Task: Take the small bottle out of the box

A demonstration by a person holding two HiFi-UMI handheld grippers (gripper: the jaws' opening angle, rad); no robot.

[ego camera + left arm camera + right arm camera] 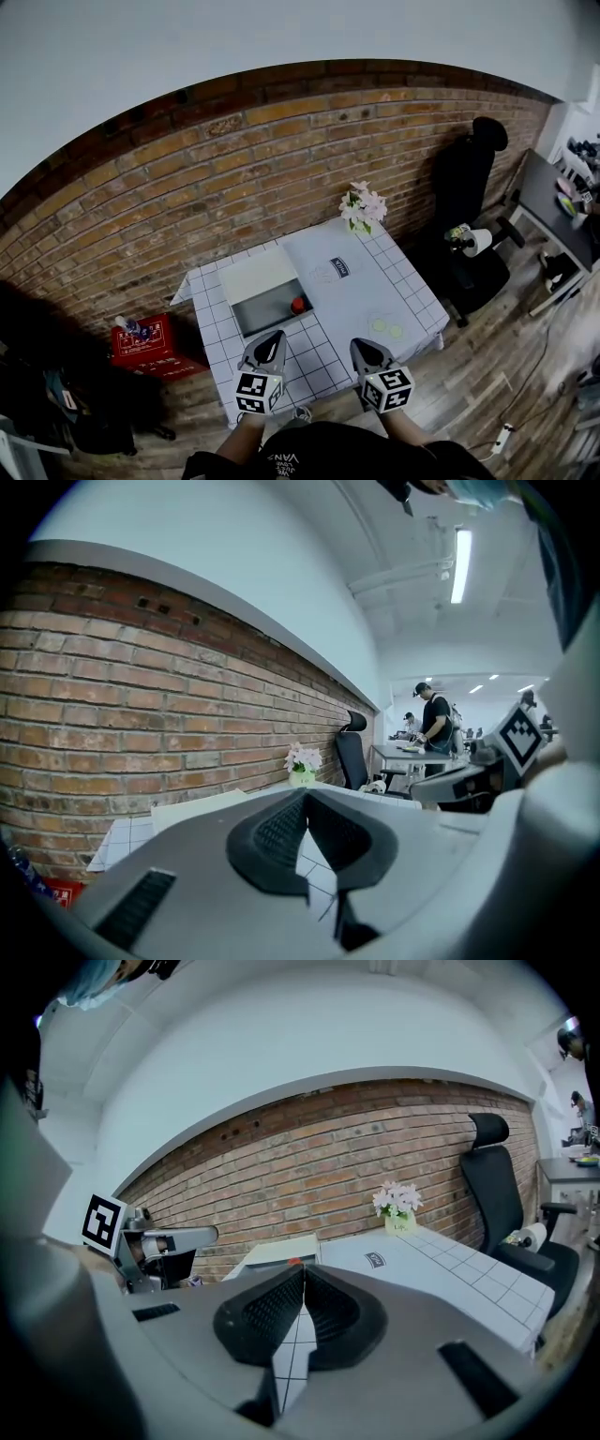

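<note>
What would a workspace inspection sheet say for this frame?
Surface: table under a white grid cloth.
Job's things: white box, lid up; a red-topped thing inside, likely the bottle, too small to confirm.
Clutter: flowers at the far corner, dark card, two pale discs.
Grippers: left gripper and right gripper over the near edge, fingers together, nothing between them.
Cables: power strip with its lead on the floor, right.
Surroundings: brick wall, black chair, red crate on the floor, left.
</note>
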